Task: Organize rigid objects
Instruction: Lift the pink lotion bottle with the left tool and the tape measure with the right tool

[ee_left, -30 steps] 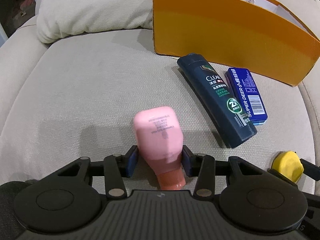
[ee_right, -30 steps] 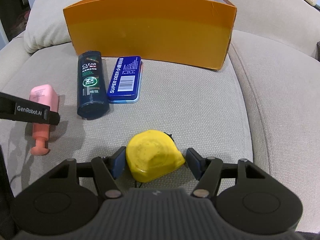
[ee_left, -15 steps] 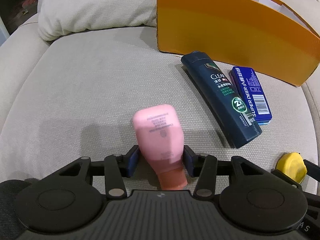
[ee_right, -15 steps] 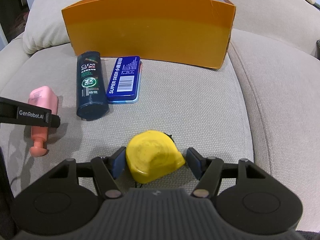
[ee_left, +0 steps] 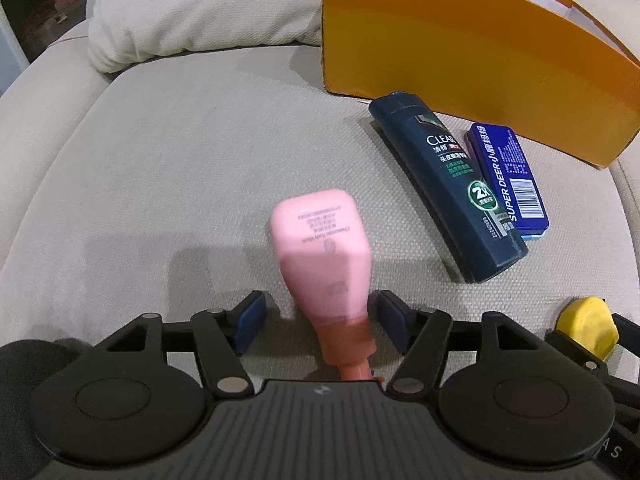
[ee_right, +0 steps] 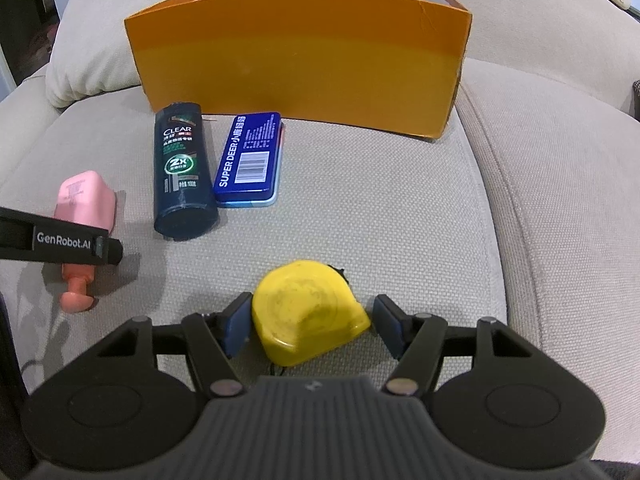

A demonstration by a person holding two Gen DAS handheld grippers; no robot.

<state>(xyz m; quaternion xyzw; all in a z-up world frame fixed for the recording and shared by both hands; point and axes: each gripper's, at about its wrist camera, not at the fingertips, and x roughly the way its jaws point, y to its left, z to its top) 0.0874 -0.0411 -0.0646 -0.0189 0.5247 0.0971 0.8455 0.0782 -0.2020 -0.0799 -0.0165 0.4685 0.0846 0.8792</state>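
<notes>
Left tool [ee_left: 316, 314] low over sofa cushion [ee_left: 160, 184], released, straddling pink bottle [ee_left: 320, 256] | right tool [ee_right: 310, 322] low, released, flanking yellow tape measure [ee_right: 308, 312] | orange box [ee_right: 300, 68] far

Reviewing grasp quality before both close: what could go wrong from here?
1. The left gripper straddles the pink bottle near its tapered neck, off-centre toward the right pad; it may pivot or squirt out.
2. The right gripper brackets the yellow tape measure skewed, left pad touching first; the rounded case may twist.
3. The soft sofa cushion yields when pressed.
</notes>
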